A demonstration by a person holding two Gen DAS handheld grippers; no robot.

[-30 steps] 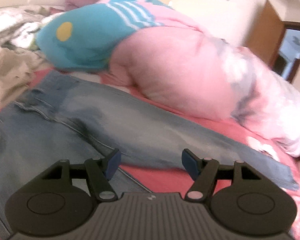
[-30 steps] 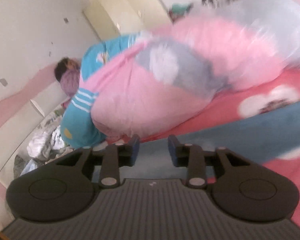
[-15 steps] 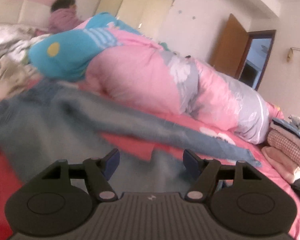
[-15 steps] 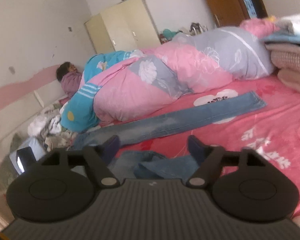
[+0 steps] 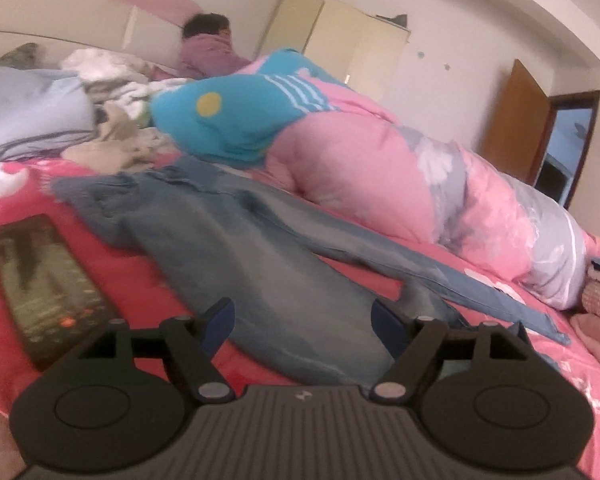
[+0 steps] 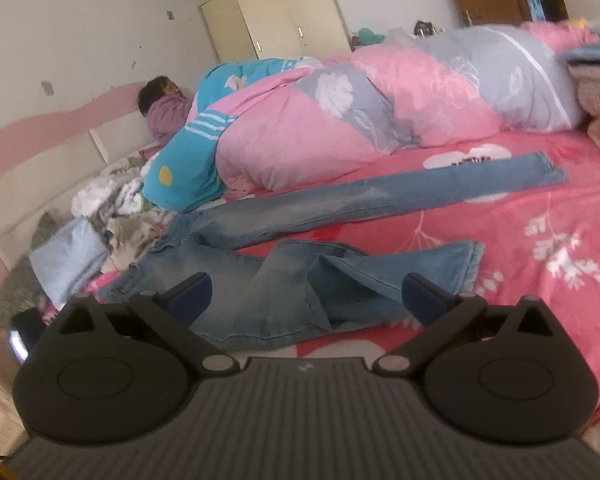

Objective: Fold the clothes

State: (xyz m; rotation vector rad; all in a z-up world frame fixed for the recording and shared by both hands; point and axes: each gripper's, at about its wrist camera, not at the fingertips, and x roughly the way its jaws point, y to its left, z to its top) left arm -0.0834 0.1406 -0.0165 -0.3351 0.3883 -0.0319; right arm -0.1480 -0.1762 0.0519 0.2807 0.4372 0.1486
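Note:
A pair of light blue jeans [image 6: 284,280] lies on the red flowered bedsheet [image 6: 540,220]. Its far leg stretches straight to the right; its near leg is crumpled and doubled back on itself. In the left wrist view the jeans [image 5: 260,248] run from the waistband at upper left to a leg end at far right. My left gripper [image 5: 302,320] hovers over the near leg with its jaws opening and nothing between the pads. My right gripper [image 6: 306,296] hangs above the crumpled leg, jaws opening wide, holding nothing.
A phone [image 5: 44,284] lies on the sheet left of the jeans. A rolled pink and grey quilt [image 6: 380,120] with a teal blanket [image 6: 188,168] runs along the far side; a person [image 6: 164,108] lies beyond it. Loose clothes [image 6: 112,200] are heaped at left, folded clothes [image 6: 596,92] at right.
Both grippers have pulled back from the quilt side toward the near edge of the bed. The right gripper's jaws went from nearly shut to wide apart. The near jeans leg now lies crumpled.

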